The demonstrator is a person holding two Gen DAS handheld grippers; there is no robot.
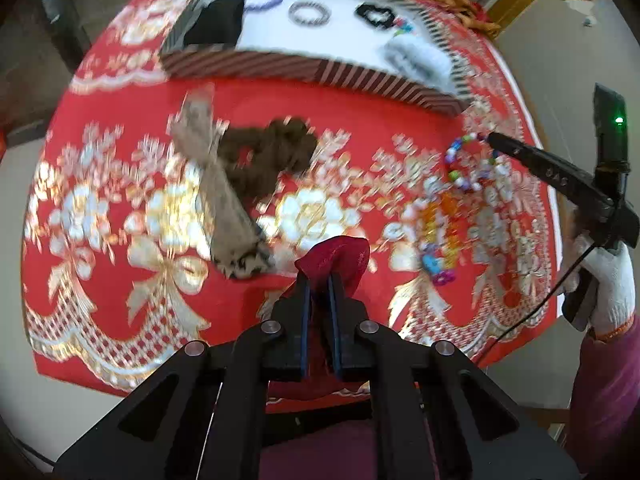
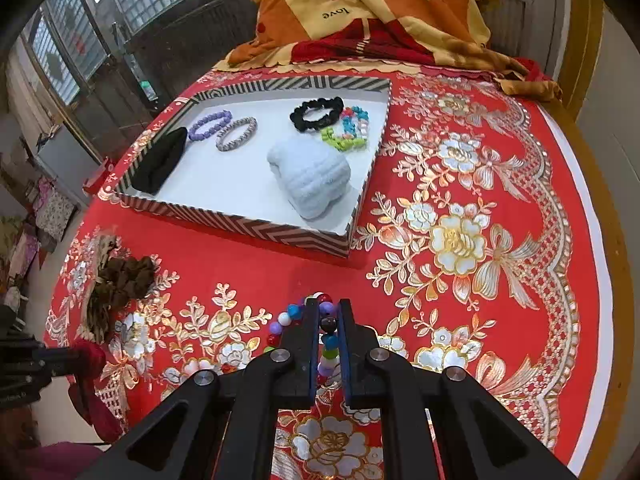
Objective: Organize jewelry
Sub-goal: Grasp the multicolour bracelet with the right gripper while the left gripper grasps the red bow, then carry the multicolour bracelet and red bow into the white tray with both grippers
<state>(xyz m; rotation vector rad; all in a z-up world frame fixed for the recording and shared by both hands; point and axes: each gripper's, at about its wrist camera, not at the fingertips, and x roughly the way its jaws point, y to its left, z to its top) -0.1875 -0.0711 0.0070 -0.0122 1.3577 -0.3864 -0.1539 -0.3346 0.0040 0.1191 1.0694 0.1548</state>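
Observation:
My left gripper (image 1: 320, 280) is shut on a dark red cloth scrunchie (image 1: 336, 254), held just above the red embroidered tablecloth (image 1: 360, 128). The right gripper (image 2: 326, 308) is shut on a multicoloured bead bracelet (image 2: 288, 316), which dangles from its fingers. The left wrist view shows that bracelet (image 1: 454, 156) hanging off the right gripper's tip (image 1: 494, 138). Behind them stands a striped tray (image 2: 248, 228) with a black scrunchie (image 2: 316, 114), a purple bracelet (image 2: 210, 124), a grey bracelet (image 2: 236, 134), a pale blue fluffy piece (image 2: 312, 180) and a black cloth piece (image 2: 164, 162).
A brown scrunchie (image 1: 276, 148) and a beige ribbon piece (image 1: 224, 200) lie on the cloth in front of the tray. Another colourful bead string (image 1: 436, 240) lies to the right. A folded blanket (image 2: 380, 12) sits behind the tray. A white-gloved hand (image 1: 612, 280) holds the right gripper.

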